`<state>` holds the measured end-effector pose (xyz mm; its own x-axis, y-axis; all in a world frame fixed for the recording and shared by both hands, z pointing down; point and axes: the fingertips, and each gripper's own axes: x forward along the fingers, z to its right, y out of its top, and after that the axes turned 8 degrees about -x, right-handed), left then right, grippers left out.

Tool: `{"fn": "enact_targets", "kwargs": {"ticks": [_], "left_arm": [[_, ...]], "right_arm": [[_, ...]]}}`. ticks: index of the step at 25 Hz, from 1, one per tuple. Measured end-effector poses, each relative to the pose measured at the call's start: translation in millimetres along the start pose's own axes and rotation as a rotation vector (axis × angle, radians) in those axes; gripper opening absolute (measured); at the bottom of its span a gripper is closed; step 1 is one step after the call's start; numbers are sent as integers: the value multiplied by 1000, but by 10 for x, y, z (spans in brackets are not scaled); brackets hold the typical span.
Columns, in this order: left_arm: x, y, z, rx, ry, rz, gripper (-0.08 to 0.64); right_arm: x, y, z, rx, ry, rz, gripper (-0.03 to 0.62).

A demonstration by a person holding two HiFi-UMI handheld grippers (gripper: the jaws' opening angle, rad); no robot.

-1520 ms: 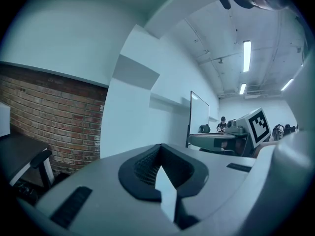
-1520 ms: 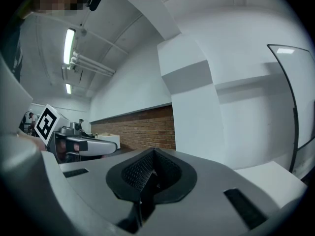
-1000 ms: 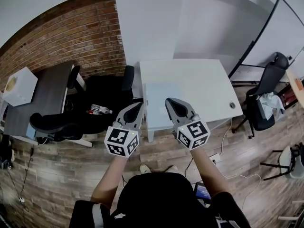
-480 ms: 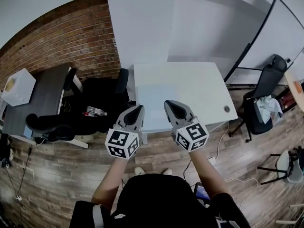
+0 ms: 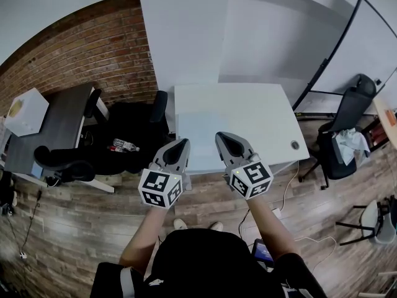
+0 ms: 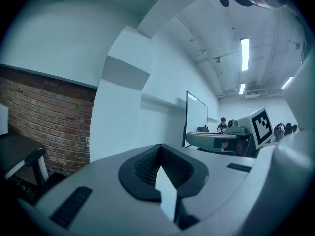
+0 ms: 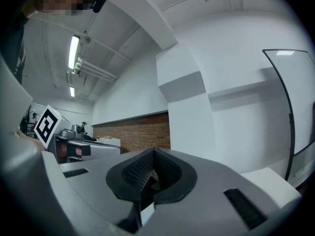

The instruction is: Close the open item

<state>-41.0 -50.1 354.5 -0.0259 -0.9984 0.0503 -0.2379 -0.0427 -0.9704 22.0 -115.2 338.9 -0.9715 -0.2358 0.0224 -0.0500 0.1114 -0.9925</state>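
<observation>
I hold both grippers side by side at chest height, in front of a white table [image 5: 248,113]. In the head view, my left gripper [image 5: 178,145] hangs over the table's front left corner and my right gripper [image 5: 225,139] over its front edge. Both point away from me with their jaws together and nothing between them. The left gripper view shows my left gripper [image 6: 160,163] with its black pads meeting, aimed at a white pillar and a brick wall. My right gripper [image 7: 150,173] looks the same in its own view. I cannot make out any open item in these views.
Left of the table stands a black office chair [image 5: 133,129] with a bottle [image 5: 122,145] on it, then a dark desk [image 5: 59,126] and a white box [image 5: 25,112]. A whiteboard [image 5: 366,48] and another black chair [image 5: 344,129] stand at the right. The floor is wood plank.
The table now sits slightly further left and nearer the grippers in the head view. Both grippers have stayed side by side and shut.
</observation>
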Motion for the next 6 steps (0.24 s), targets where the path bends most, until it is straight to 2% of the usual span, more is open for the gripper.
{"fn": "enact_targets", "kwargs": {"ticks": [6], "left_arm": [[23, 3, 32, -7, -2, 0, 9]], "right_arm": [[-25, -10, 18, 5, 1, 0, 37]]}}
